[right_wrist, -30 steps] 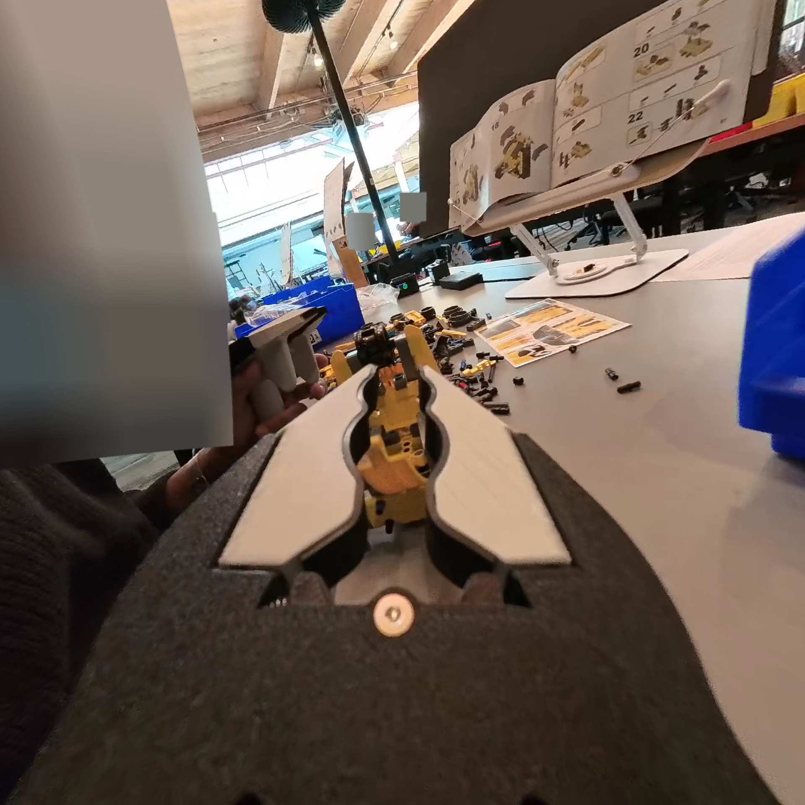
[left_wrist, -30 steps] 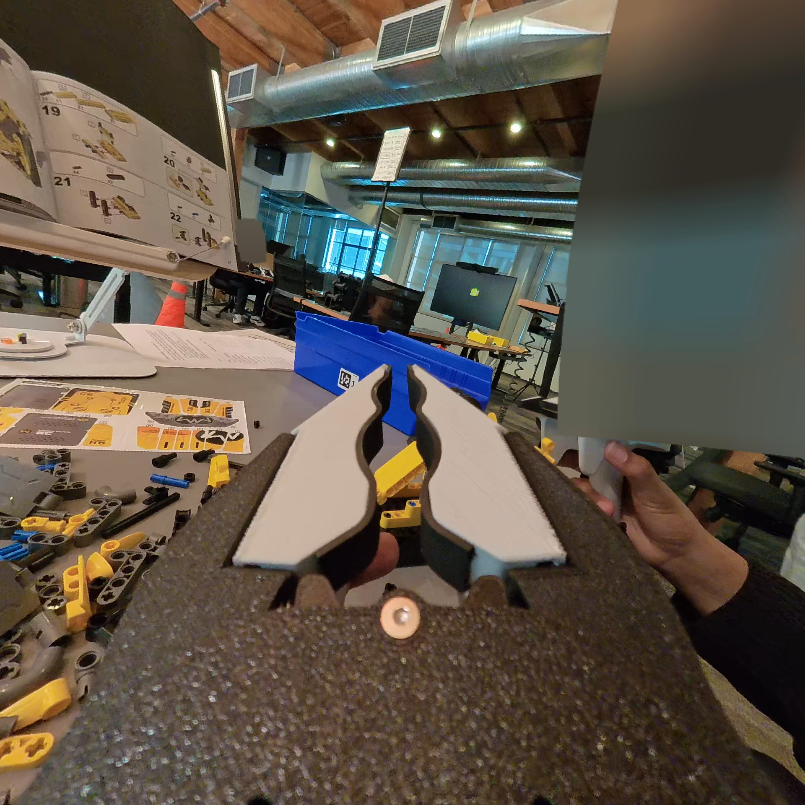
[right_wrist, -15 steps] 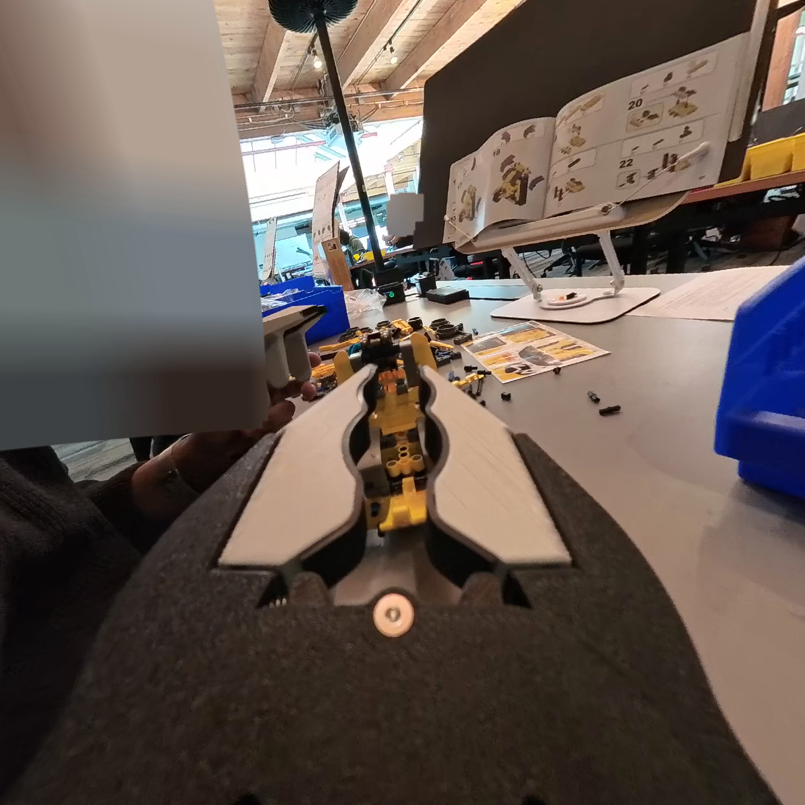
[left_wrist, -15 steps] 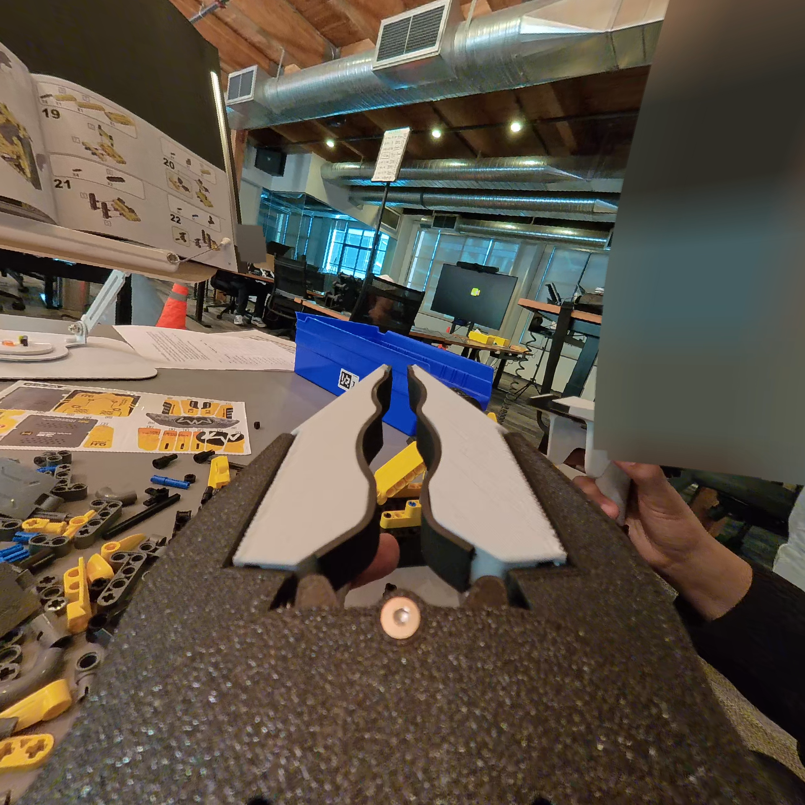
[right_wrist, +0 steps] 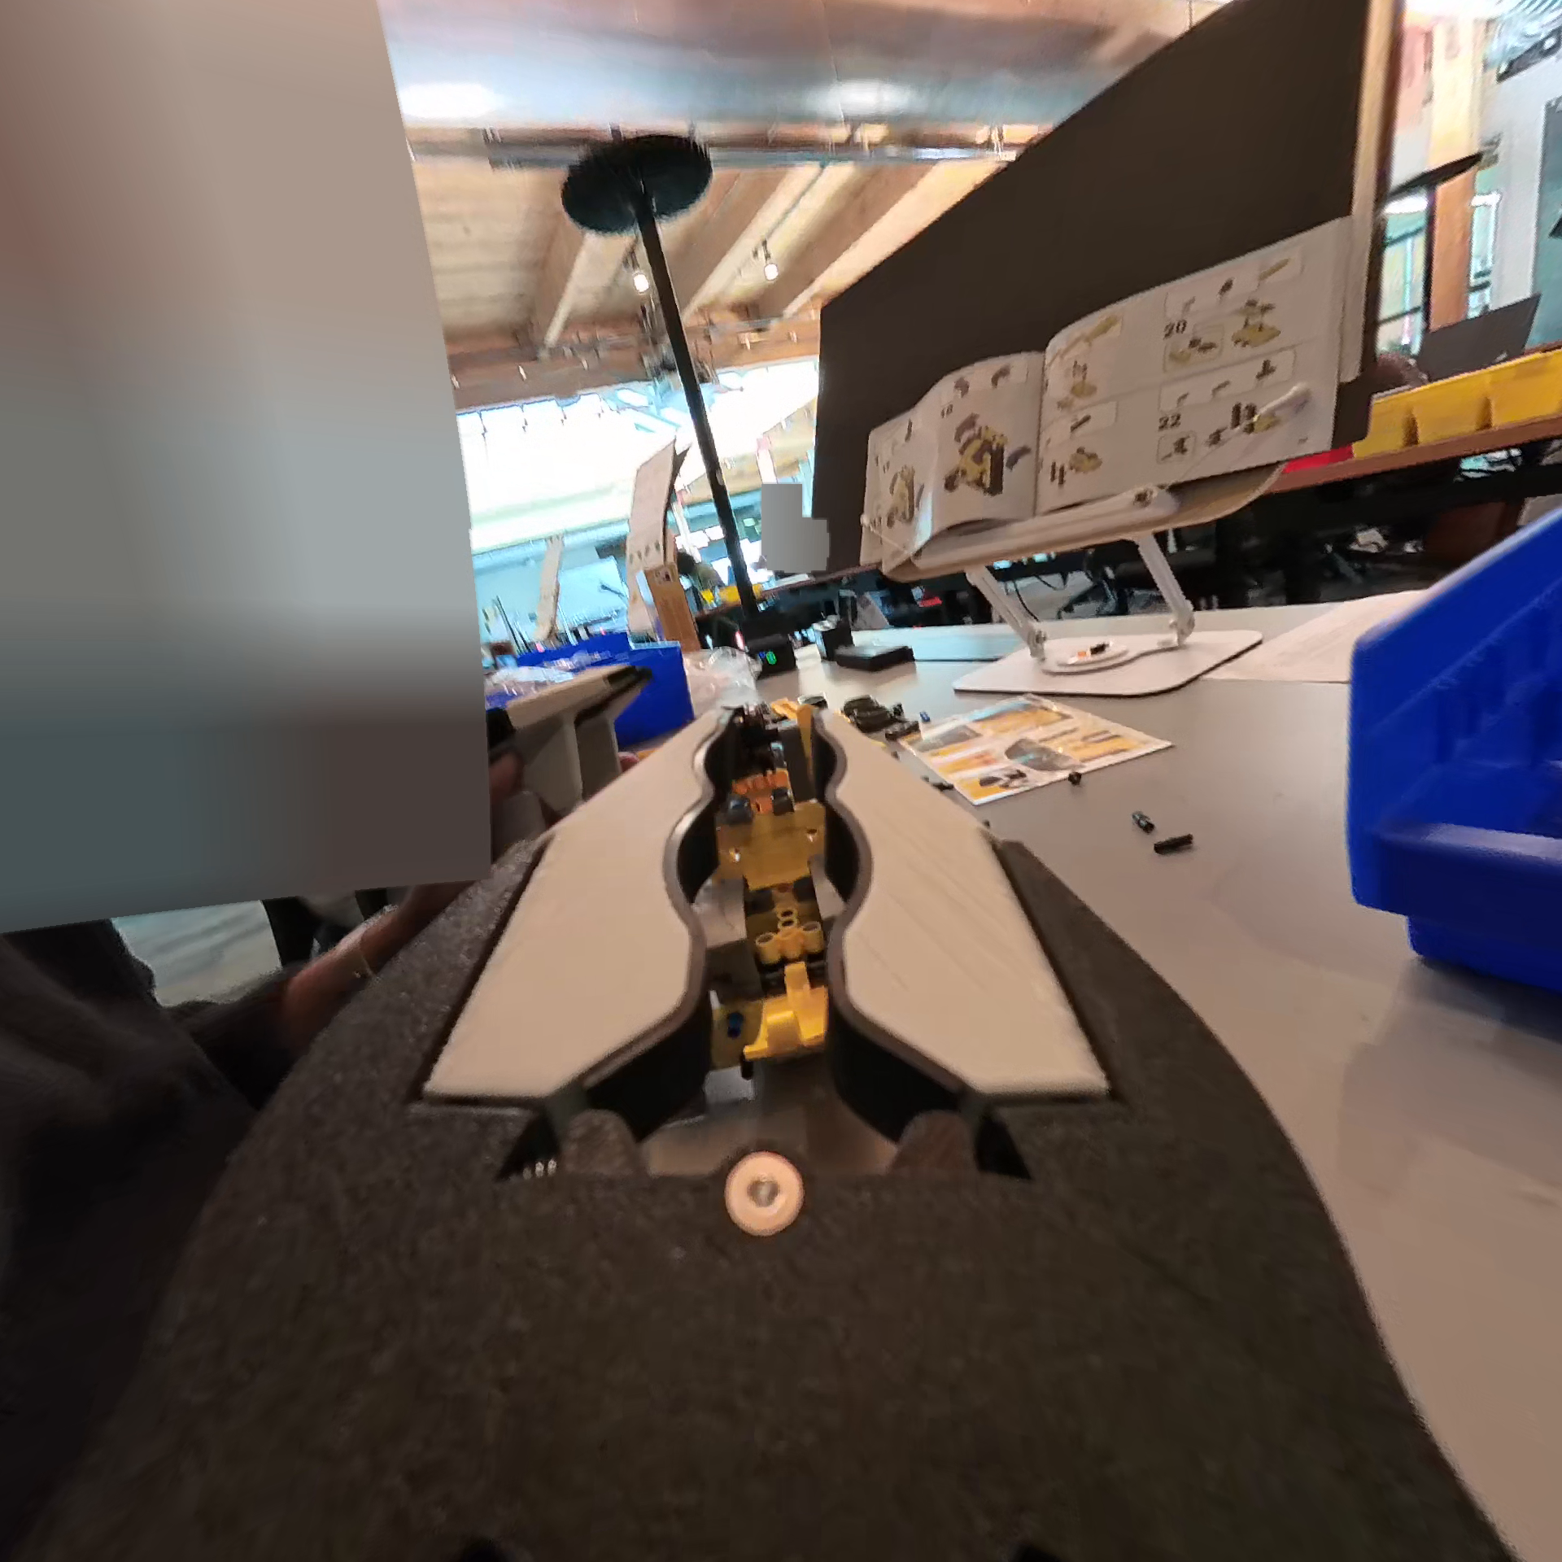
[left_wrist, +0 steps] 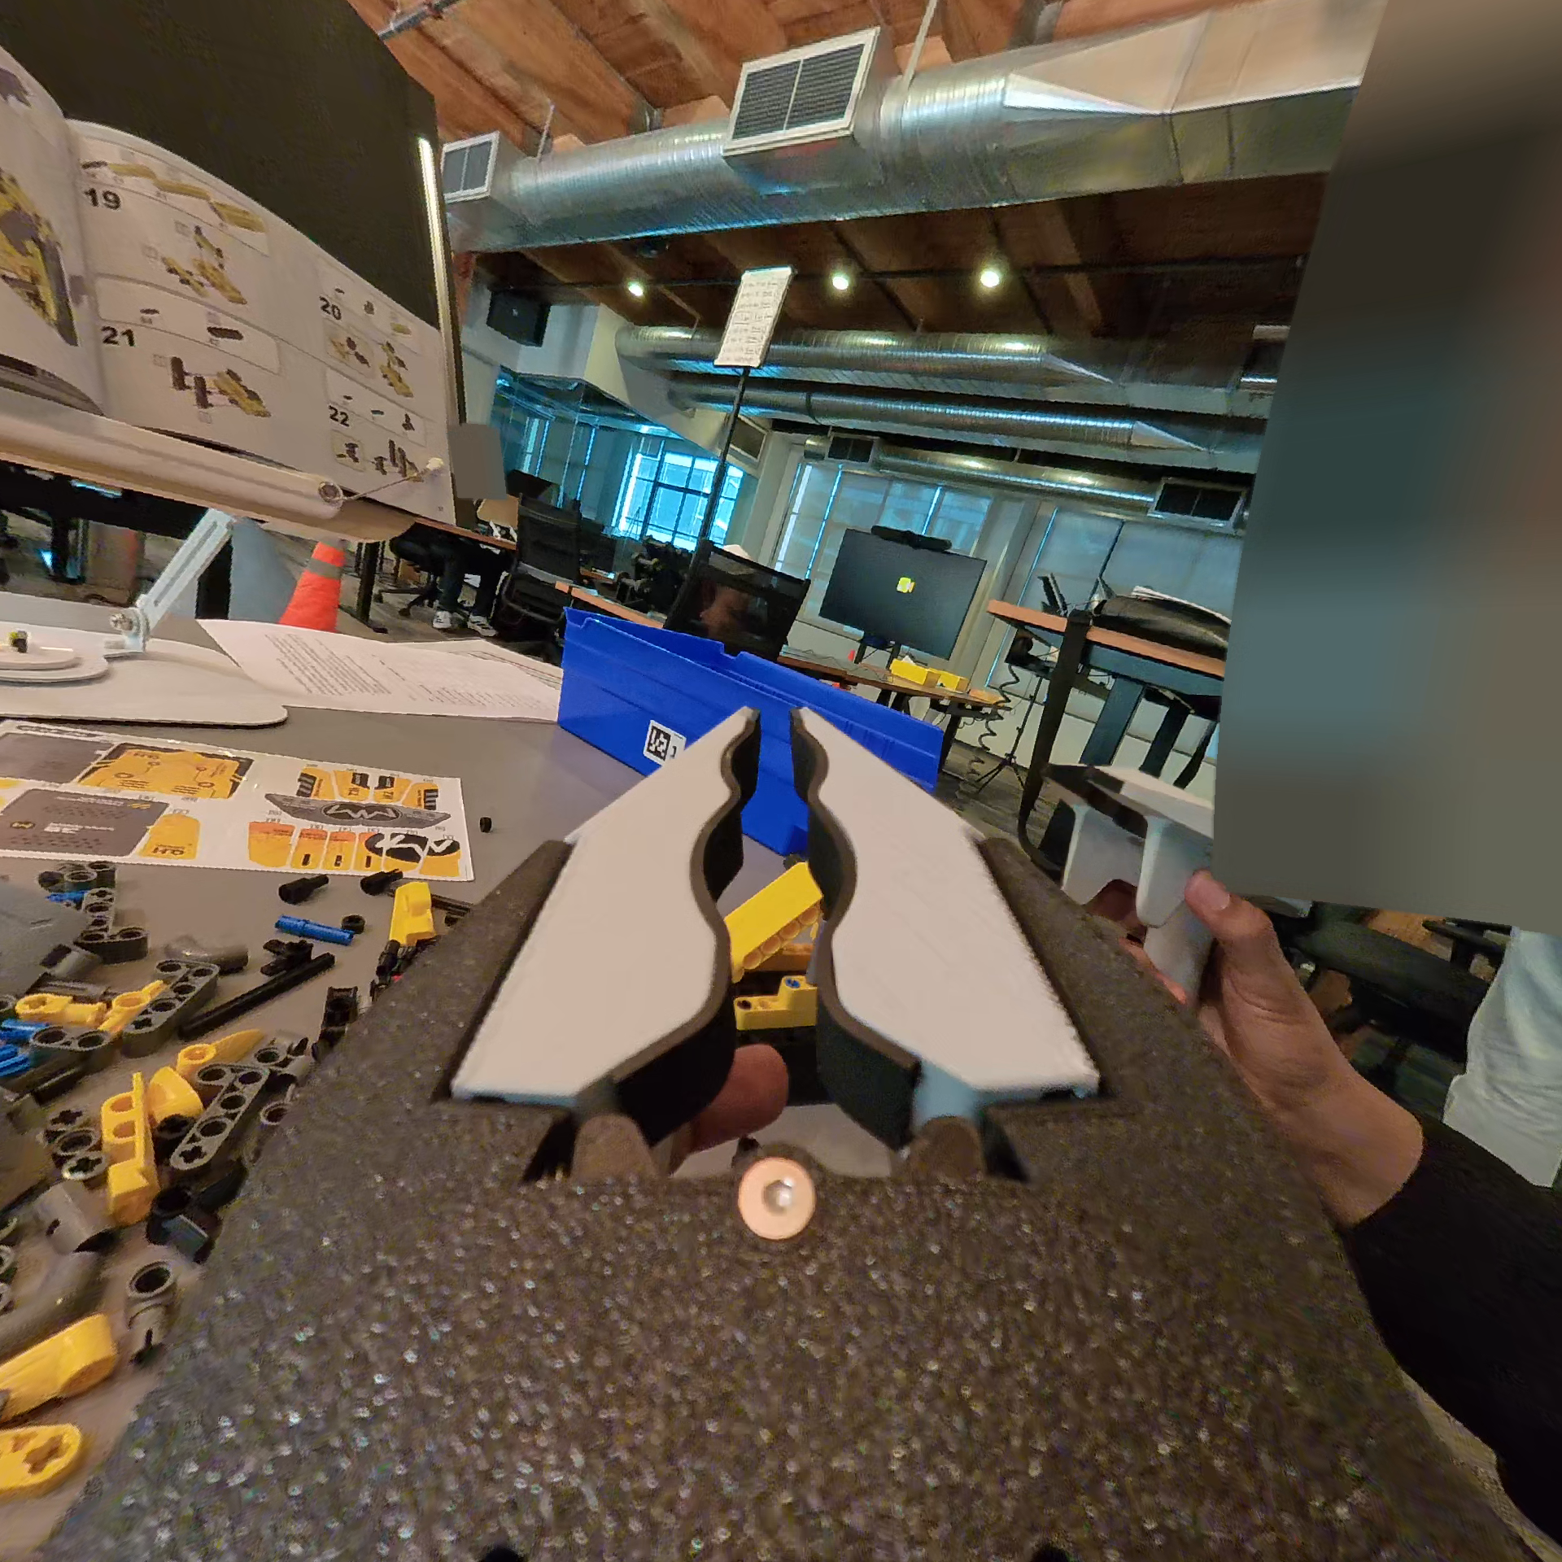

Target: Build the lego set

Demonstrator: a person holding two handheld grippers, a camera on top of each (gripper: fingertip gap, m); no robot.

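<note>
My left gripper [left_wrist: 773, 718] is raised over the grey table [left_wrist: 541, 786], jaws nearly together, shut on yellow brick parts [left_wrist: 773, 925] that fill the gap between its fingers. A fingertip [left_wrist: 744, 1090] shows under them. My right gripper [right_wrist: 765, 718] is shut on a yellow and black brick model [right_wrist: 773, 845] that lies lengthwise between its fingers. A hand [left_wrist: 1268, 1040] holds the right gripper's white handle [left_wrist: 1171, 896] to the right of the left gripper. The left gripper's handle [right_wrist: 575, 727] shows left of the right gripper.
A blue bin [left_wrist: 761, 701] stands ahead of the left gripper and at the right [right_wrist: 1471, 803] of the right one. An open instruction booklet on a stand [right_wrist: 1099, 423], a sticker sheet [left_wrist: 237, 811] and a printed page [left_wrist: 380, 668] lie behind. Loose yellow and black parts [left_wrist: 152, 1056] cover the left. My right fingertips sit around 20 cm from my left ones.
The right gripper has tilted upward and turned, and the model now sits deeper between its fingers. In the left view the hand with the right handle has moved right. The left gripper has held still.
</note>
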